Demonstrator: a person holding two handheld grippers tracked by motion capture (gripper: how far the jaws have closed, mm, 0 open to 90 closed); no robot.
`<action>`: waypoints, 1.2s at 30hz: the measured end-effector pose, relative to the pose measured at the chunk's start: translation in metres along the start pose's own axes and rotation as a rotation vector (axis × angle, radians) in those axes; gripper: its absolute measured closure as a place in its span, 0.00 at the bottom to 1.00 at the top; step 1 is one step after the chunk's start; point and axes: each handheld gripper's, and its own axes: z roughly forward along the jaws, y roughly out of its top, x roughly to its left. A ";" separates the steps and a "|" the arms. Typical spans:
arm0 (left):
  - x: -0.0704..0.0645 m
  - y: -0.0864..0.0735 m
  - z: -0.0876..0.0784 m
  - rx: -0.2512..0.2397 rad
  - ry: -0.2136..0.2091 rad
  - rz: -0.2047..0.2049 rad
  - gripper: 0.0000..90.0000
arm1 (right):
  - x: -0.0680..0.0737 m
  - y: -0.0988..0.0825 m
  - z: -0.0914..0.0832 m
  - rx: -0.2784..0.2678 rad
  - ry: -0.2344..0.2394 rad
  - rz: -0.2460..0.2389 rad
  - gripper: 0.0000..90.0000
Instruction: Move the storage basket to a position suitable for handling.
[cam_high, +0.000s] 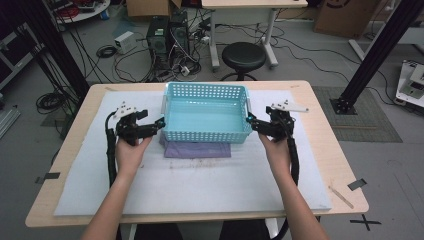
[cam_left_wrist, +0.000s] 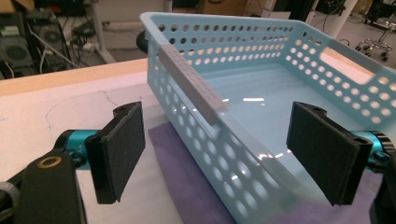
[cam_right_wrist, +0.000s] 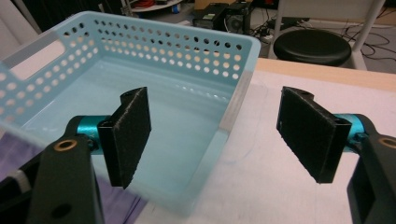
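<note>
basket (cam_high: 207, 120): glossy, smooth light-blue plastic, perforated walls
cloth (cam_high: 197, 149): matt purple fabric
table (cam_high: 320, 125): pale wood-look top
mat (cam_high: 200, 185): matt white sheet
pads (cam_left_wrist: 122, 149): rough black foam

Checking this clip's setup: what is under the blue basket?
A purple cloth lies under the blue basket, on the white mat. Its front edge sticks out toward the person; the basket covers the rest, so how far back it reaches cannot be seen.
</note>
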 end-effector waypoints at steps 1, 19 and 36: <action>-0.006 -0.007 -0.007 -0.018 0.007 0.013 0.22 | 0.002 -0.004 -0.004 -0.008 -0.001 -0.003 0.30; -0.039 -0.063 -0.001 0.220 0.056 0.047 0.29 | 0.068 -0.080 0.026 0.265 0.098 -0.057 0.39; -0.044 -0.058 0.027 0.357 0.071 0.033 0.53 | 0.084 -0.080 0.054 0.369 0.068 -0.086 0.64</action>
